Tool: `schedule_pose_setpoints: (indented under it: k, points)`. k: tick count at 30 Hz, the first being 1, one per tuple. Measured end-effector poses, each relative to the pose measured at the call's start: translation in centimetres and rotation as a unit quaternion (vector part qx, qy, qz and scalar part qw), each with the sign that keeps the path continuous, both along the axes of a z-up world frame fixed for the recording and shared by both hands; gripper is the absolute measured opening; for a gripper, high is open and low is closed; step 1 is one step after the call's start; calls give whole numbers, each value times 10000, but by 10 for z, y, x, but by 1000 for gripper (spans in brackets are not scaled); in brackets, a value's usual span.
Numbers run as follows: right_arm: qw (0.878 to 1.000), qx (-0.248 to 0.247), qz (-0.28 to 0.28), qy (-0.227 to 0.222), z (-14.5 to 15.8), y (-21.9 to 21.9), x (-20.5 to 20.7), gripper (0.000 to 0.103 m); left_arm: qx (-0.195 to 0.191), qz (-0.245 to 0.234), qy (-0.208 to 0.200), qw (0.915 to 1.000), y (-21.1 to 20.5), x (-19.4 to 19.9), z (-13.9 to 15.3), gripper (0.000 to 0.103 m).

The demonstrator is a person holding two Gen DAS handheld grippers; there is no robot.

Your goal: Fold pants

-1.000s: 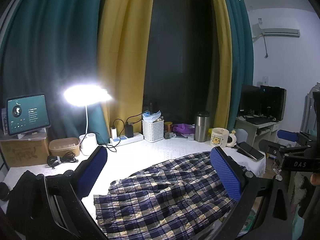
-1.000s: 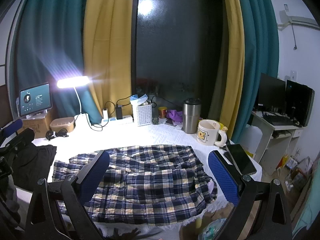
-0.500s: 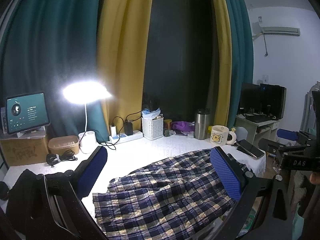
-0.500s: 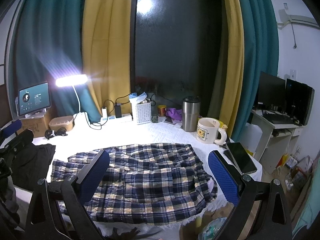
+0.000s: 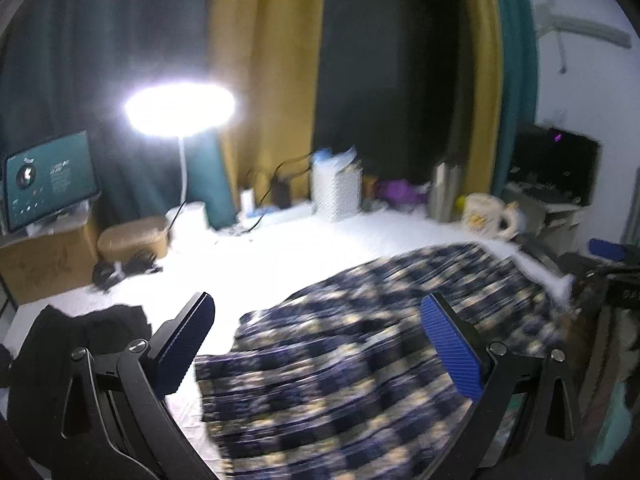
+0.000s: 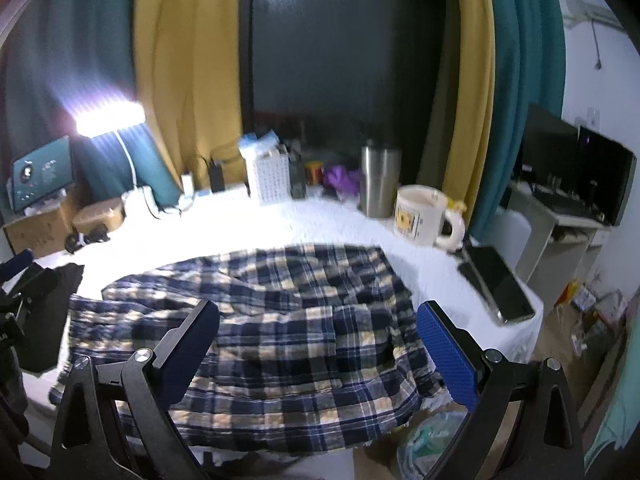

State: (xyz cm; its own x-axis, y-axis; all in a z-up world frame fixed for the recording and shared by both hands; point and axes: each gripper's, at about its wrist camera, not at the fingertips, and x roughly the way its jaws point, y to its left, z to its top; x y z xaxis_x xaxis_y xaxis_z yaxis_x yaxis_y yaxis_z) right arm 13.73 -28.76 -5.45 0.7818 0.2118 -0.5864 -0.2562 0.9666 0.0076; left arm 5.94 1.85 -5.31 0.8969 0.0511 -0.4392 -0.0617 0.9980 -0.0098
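Lying spread across the white-covered surface (image 6: 328, 220), the plaid pants (image 6: 280, 320) sat rumpled in the middle, their near edge drooping over the front rim, which looked like a layout meant to give both tools room to reach the cloth from the front. The fabric appeared thin and soft, woven in navy, cream and white checks, with loose ridges and shallow creases that suggested it would slide and bunch easily. The left gripper (image 5: 320, 348) hovered above the pants' left end with its jaws wide apart and nothing between them; the right gripper (image 6: 320, 344) hung over the right portion, jaws likewise spread and empty. Each carried ribbed blue pads (image 6: 448, 360) on black frames, a texture probably chosen to bite on slippery cloth. A dark garment (image 5: 80, 344) lay bunched to the left, just beside the pants. Clutter was pushed back toward the curtains: a steel tumbler (image 6: 379, 182), a cream mug (image 6: 420, 216), a white lattice basket (image 6: 268, 178), while a black phone (image 6: 496, 284) rested near the right edge. No fold seemed started yet.
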Motion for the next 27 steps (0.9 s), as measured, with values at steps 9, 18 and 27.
schedule_pose_setpoints:
  k: [9, 18, 27]
  points:
    - [9988, -48, -63, 478, -26, 2, 58, 100, 64, 406, 428, 9982, 46, 45, -17, 102]
    - [9979, -124, -95, 630, -35, 4, 119, 100, 372, 250, 1087, 9931, 75, 117, -38, 100]
    - [9959, -123, 93, 894, -54, 7, 178, 96, 327, -350, 1949, 9797, 74, 167, -77, 92]
